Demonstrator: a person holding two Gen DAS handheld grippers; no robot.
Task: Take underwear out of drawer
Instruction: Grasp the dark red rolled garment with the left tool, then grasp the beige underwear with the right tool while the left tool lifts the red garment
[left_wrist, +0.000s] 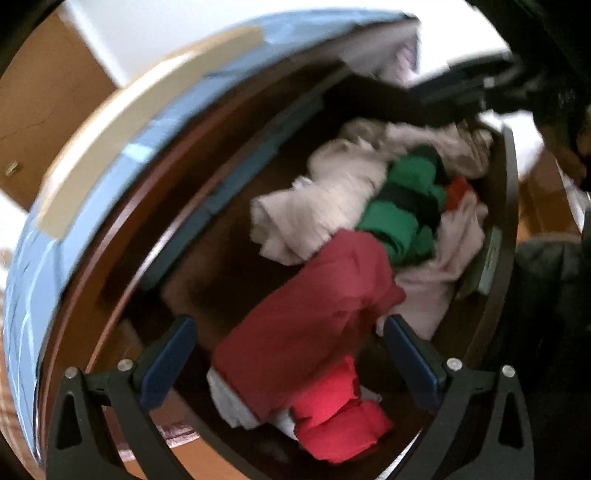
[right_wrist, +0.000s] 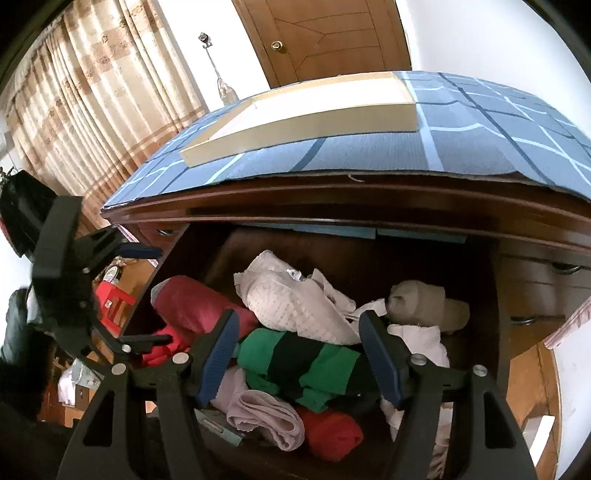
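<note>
Now both hand-held grippers hang spread apart over the open drawer of jumbled underwear.

Left hand-held gripper straddles the dark red garment by the drawer's left edge; right hand-held gripper brackets the green striped piece, with the white waffle cloth heaped behind and the blue checked cloth overhanging the surface above.

Beige tray on blue checked cloth; curtains, door (perhaps wooden) behind.

Left wrist view was motion-blurred throughout; clothes had no sharp edges, so garment types couldn't be told. Right gripper there was a dark smear, fingers indistinct. Drawer front was cut off by bottom edge. Left gripper was partly behind drawer side.
</note>
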